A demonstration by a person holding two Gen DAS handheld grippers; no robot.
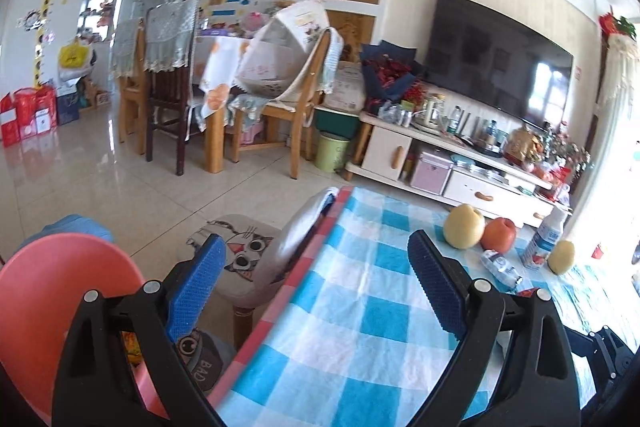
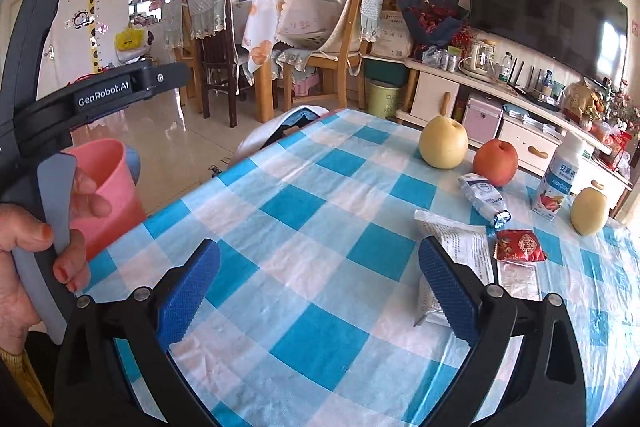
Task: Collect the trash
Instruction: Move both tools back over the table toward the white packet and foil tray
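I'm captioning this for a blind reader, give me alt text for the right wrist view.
The right gripper, jaws open and empty, hovers over a blue checked tablecloth. Ahead right lie wrappers: a white packet, a red packet, a crumpled pouch, beside fruit and a yogurt bottle. A pink bin stands left.

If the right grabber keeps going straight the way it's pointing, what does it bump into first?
Probably the checked tablecloth. The right gripper tilts downward with open, empty jaws and only bare cloth between them. The white wrapper lies just by its right finger, so it might get brushed; depth is hard to judge.
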